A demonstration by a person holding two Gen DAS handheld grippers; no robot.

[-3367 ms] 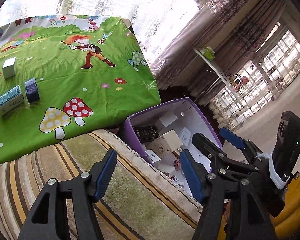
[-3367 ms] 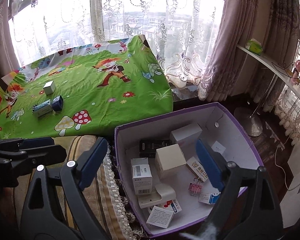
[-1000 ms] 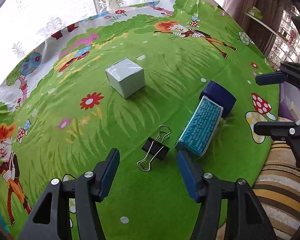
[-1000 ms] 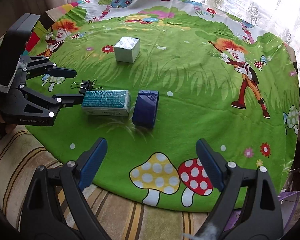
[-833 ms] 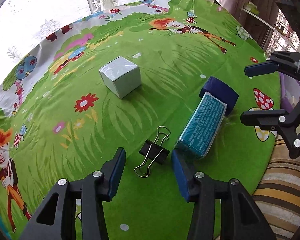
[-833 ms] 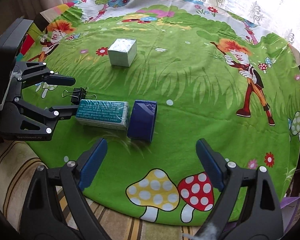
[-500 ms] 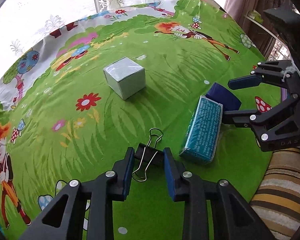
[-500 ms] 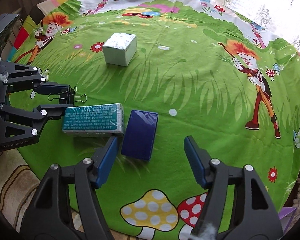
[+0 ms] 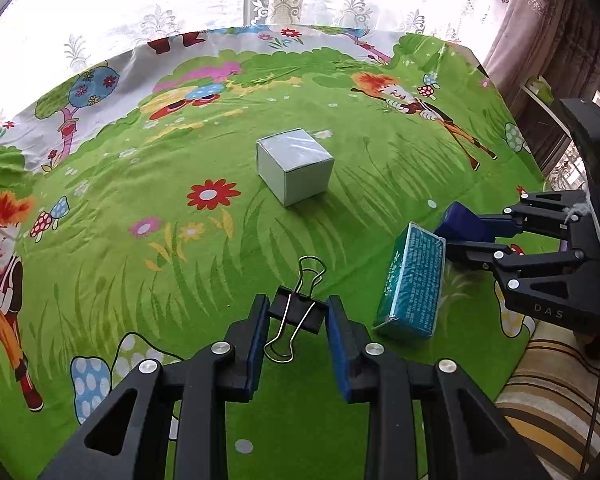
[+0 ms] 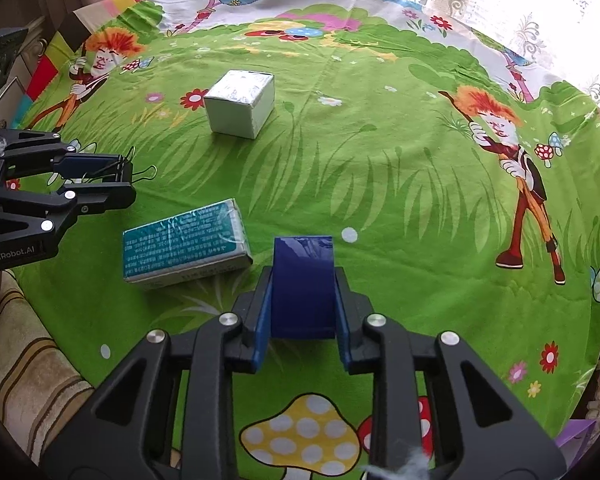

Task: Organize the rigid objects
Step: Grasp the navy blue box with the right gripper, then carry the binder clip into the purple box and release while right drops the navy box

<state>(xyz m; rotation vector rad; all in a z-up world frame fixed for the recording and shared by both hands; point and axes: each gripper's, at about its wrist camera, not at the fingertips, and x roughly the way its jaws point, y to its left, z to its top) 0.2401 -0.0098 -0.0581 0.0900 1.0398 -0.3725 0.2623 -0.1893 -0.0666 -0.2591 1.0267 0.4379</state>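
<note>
My left gripper [image 9: 296,310] is shut on a black binder clip [image 9: 300,314] lying on the green cartoon cloth [image 9: 180,264]; its wire handles stick out front and back. The right wrist view shows the left gripper [image 10: 118,178] at the left, clamping the clip [image 10: 112,170]. My right gripper [image 10: 303,280] has its jaws closing on a dark blue box [image 10: 303,264], the pads pressing on both sides. The left wrist view shows the right gripper [image 9: 456,236] at the right on that box [image 9: 458,216]. A teal box [image 10: 184,240] lies between them.
A white cube box [image 9: 296,164] stands farther back on the cloth, apart from both grippers. A striped cushion [image 9: 552,376] borders the cloth's near edge. A purple box corner [image 10: 576,436] shows at the lower right. Lace curtains hang behind the table.
Both grippers came from the purple box to the cloth. The left one shut on the binder clip. The right one moved in over the dark blue box and closed on it.
</note>
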